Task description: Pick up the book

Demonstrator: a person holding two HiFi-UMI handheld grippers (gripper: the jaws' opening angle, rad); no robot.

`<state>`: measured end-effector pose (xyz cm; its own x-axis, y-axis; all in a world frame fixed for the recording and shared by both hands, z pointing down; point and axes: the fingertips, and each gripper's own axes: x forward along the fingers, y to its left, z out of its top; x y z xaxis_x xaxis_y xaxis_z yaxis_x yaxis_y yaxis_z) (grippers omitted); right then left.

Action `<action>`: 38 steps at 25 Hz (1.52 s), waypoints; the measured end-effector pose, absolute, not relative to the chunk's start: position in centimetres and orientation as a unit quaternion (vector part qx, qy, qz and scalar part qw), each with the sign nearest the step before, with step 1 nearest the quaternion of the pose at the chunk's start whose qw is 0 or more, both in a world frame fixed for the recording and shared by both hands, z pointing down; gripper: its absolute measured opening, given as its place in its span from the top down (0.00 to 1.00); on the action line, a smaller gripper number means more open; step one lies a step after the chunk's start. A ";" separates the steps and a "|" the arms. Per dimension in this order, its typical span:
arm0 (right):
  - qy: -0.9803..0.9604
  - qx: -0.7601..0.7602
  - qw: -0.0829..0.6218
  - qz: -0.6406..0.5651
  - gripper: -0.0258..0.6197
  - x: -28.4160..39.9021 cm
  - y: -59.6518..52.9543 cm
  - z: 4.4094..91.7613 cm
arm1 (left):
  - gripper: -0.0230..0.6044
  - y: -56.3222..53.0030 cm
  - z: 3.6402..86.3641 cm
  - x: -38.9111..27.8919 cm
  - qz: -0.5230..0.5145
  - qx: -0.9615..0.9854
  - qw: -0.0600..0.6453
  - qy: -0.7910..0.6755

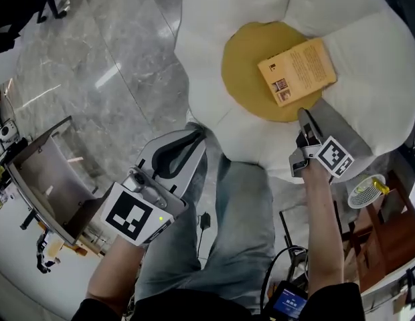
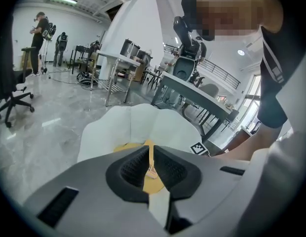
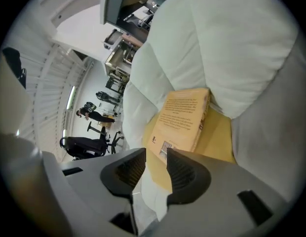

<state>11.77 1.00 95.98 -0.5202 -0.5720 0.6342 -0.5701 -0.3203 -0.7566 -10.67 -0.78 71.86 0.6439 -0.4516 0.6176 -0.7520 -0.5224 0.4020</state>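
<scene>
- The book is being shown lying flat, cover up, on the yellow middle of a white cushion, at the upper right of the head view.
- The right claw is being held just below the book's near edge, with its jaws partly apart and nothing between them.
- The left claw is being kept at lower centre, well apart from the book, with its jaws all but together and empty.
- The book is likely being put at risk of sliding away: a jaw pressed against its edge would push it across the soft padding instead of getting under it.
- The cover alone could be caught, so that the pages would be left hanging open.
- Cushion fabric could be pinched along with the book, since the padding is giving way beneath it.
</scene>
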 end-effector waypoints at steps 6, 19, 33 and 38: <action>0.567 -0.484 0.032 -0.666 0.71 11.5 0.9 99.9 | 0.94 -1.2 75.0 -11.3 0.216 0.834 0.350 -0.367; 0.512 -0.499 0.115 -0.689 0.61 10.8 0.5 105.4 | 0.94 -0.5 79.4 -13.1 0.221 0.837 0.365 -0.342; 0.490 -0.514 0.185 -0.679 0.59 10.2 0.3 108.9 | 0.94 -0.6 81.2 -14.5 0.221 0.838 0.372 -0.332; 0.496 -0.505 0.213 -0.674 0.59 10.5 0.5 109.2 | 0.94 -0.5 81.6 -14.7 0.224 0.837 0.374 -0.330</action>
